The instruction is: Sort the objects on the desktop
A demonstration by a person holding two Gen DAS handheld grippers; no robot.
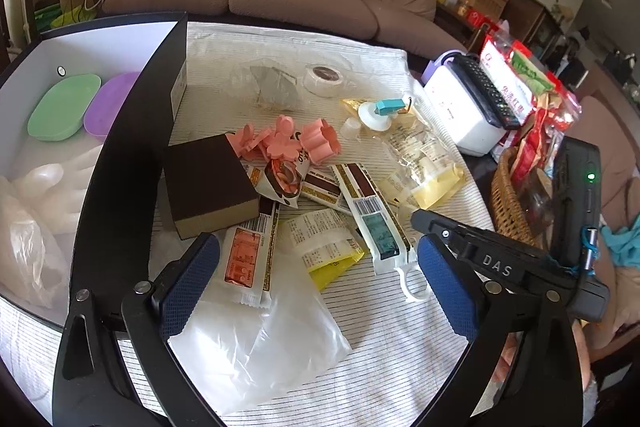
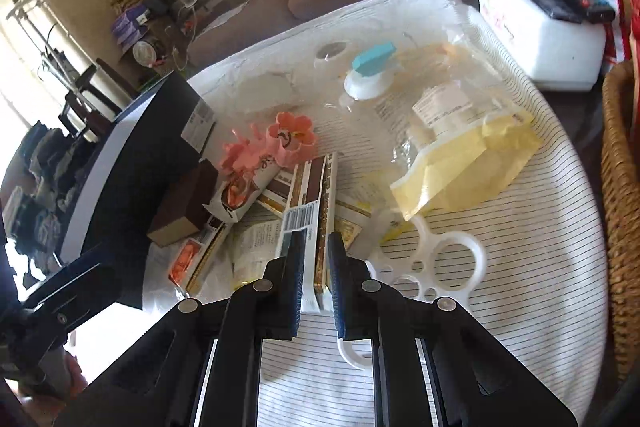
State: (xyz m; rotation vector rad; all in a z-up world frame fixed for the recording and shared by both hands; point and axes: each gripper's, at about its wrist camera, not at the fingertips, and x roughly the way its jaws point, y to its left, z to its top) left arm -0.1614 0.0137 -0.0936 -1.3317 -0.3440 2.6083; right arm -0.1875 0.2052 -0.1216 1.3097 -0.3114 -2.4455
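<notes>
A long white packet (image 2: 310, 215) with a barcode and a white ring hanger stands between the pads of my right gripper (image 2: 316, 259), which is shut on its near end. In the left wrist view the same packet (image 1: 374, 215) lies in the pile, with the right gripper (image 1: 420, 221) at its right edge. My left gripper (image 1: 316, 279) hangs open over a clear plastic bag (image 1: 260, 343) and an orange-labelled packet (image 1: 246, 251), holding nothing. A brown sponge block (image 1: 210, 183), pink flower-shaped pieces (image 1: 288, 143) and more packets fill the middle of the striped cloth.
At the left, a black box (image 1: 120, 167) with a white inside holds a green dish (image 1: 64, 107), a purple dish (image 1: 112, 103) and clear gloves. A tape roll (image 1: 324, 77), yellow bag (image 2: 468, 163), white ring piece (image 2: 452, 259), white box (image 2: 540, 27) and wicker basket (image 2: 620, 187) stand around.
</notes>
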